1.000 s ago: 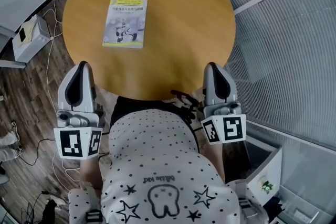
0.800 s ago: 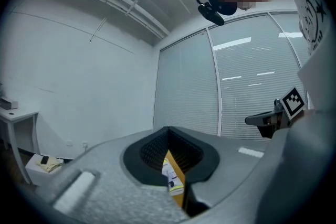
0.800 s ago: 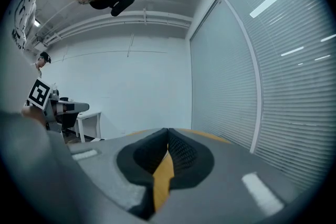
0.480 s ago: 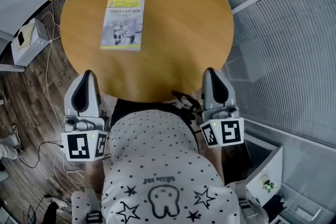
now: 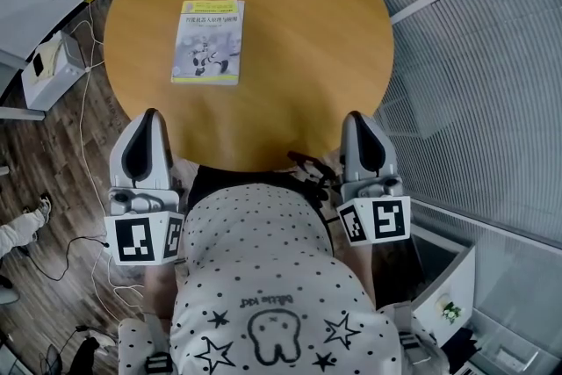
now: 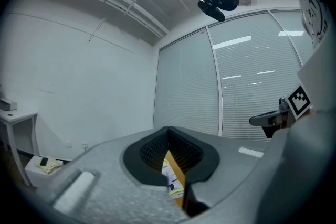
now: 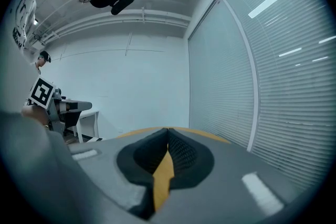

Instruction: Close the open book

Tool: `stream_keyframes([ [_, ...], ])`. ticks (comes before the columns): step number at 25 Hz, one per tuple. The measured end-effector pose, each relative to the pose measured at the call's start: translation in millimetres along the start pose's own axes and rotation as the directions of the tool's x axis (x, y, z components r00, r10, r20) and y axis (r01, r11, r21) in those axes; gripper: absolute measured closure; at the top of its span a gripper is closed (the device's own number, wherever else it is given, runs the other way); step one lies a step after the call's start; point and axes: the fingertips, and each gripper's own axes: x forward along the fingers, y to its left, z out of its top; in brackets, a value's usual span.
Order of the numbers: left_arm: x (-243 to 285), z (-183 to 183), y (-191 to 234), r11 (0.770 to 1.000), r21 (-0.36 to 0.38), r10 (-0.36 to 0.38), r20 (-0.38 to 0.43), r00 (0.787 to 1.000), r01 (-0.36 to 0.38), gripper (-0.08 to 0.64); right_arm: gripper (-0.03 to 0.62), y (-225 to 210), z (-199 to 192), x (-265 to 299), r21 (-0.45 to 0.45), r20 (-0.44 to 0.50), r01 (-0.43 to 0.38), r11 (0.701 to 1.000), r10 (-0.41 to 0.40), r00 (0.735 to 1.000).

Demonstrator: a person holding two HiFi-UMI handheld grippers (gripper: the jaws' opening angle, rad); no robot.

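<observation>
A book (image 5: 208, 41) lies closed, cover up, on the far left part of the round wooden table (image 5: 299, 31). My left gripper (image 5: 147, 117) hovers at the table's near left edge, well short of the book, jaws shut with nothing in them. In the left gripper view the pads meet at the tip of the left gripper (image 6: 168, 132), and a sliver of the book (image 6: 172, 178) shows through the gap below. My right gripper (image 5: 361, 117) sits at the near right edge, also shut and empty. In the right gripper view only the table (image 7: 164, 176) shows below the tip of the right gripper (image 7: 168, 134).
A white box (image 5: 51, 64) stands on the wooden floor left of the table, with cables (image 5: 83, 127) trailing near it. A white bin (image 5: 443, 299) is at the lower right. Grey carpet (image 5: 474, 101) lies to the right. The person's torso fills the near side.
My left gripper has shifted a little to the right, closer to the person's body. The right gripper and the book have stayed put.
</observation>
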Motion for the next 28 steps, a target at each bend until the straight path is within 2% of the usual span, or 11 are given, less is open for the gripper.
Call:
stream_keyframes([
  [21, 5.1, 1.4, -9.7, 0.999, 0.013, -0.04, 0.013, 0.999, 0.04, 0.551, 0.588, 4.4, -0.4, 2.1, -0.019, -0.006, -0.025, 0.999, 0.025, 1.0],
  [24, 5.0, -1.4, -9.7, 0.999, 0.02, -0.044, 0.001, 0.999, 0.044, 0.551, 0.588, 4.6, 0.3, 2.6, -0.021, -0.005, -0.028, 0.999, 0.027, 1.0],
  [28, 6.6, -13.3, -4.3, 1.0, -0.002, -0.03, -0.054, 0.998, 0.03, 0.551, 0.588, 5.6, 1.3, 2.8, -0.025, -0.003, -0.031, 0.999, 0.031, 1.0],
])
